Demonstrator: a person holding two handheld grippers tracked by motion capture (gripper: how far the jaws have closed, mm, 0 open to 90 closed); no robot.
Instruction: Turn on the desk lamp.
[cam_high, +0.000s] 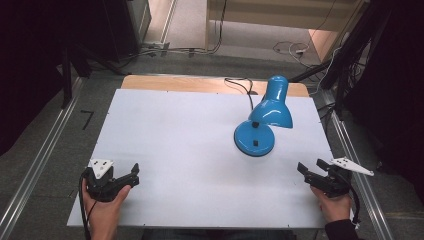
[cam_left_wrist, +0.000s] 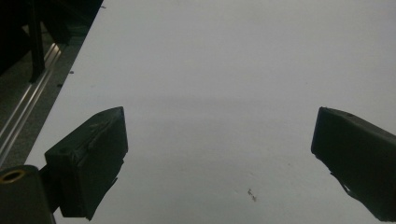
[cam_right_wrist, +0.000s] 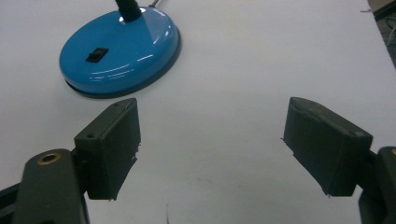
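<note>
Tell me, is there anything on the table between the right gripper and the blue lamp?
No. Between the right gripper and the blue lamp lies just bare white table; the high view and right gripper view both show it.

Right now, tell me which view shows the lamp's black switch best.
The right gripper view: the black switch sits large and sharp on the blue lamp base. In the high view the switch is a tiny dark mark. The left gripper view looks across the bare white table.

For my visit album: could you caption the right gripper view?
Open right gripper poised over a white table, near a blue lamp's round base.
</note>
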